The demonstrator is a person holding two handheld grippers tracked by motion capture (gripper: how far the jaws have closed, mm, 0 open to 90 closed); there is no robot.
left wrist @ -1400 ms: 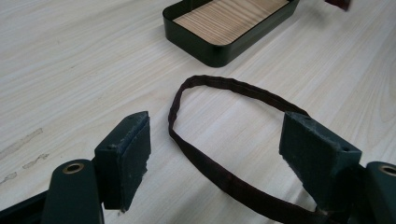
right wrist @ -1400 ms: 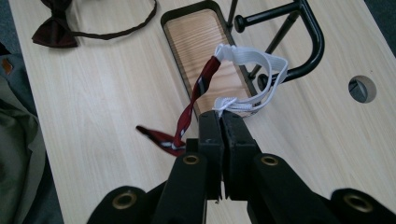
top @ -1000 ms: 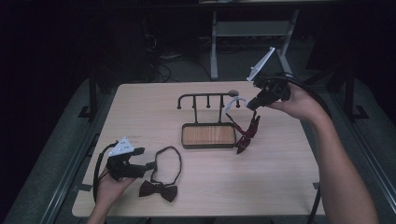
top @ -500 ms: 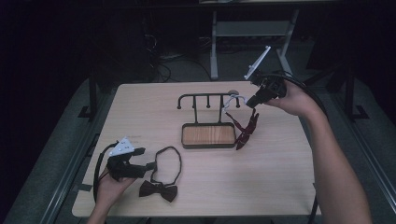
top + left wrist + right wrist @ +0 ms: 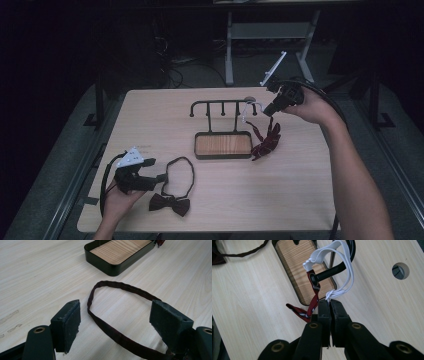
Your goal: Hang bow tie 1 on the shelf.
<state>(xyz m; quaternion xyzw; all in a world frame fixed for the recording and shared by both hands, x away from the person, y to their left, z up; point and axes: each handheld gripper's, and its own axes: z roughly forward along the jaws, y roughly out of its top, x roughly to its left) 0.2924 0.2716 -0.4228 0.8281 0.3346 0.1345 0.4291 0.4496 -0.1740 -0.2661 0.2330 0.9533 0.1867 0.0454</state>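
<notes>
A black hook rack [image 5: 222, 105] stands on a wood-lined tray base [image 5: 222, 145] mid-table. My right gripper [image 5: 270, 109] is shut on the white elastic strap [image 5: 348, 267] of a red patterned bow tie [image 5: 265, 142]. That strap loops around the rack's right end hook [image 5: 332, 271], and the red bow tie [image 5: 313, 302] hangs below it beside the tray. Near the front left, my left gripper [image 5: 160, 177] is open. The strap loop [image 5: 117, 336] of a dark brown bow tie [image 5: 170, 204] lies flat on the table between its jaws, untouched by the pads.
A round hole [image 5: 400, 270] is cut in the tabletop behind the rack's right end. The table edge [image 5: 100, 150] runs close to my left hand. A metal stand [image 5: 230, 45] and cables sit on the dark floor beyond the table.
My right gripper has moved left and slightly down, bringing the white strap onto the rack's right end hook. The left gripper and brown bow tie have stayed put.
</notes>
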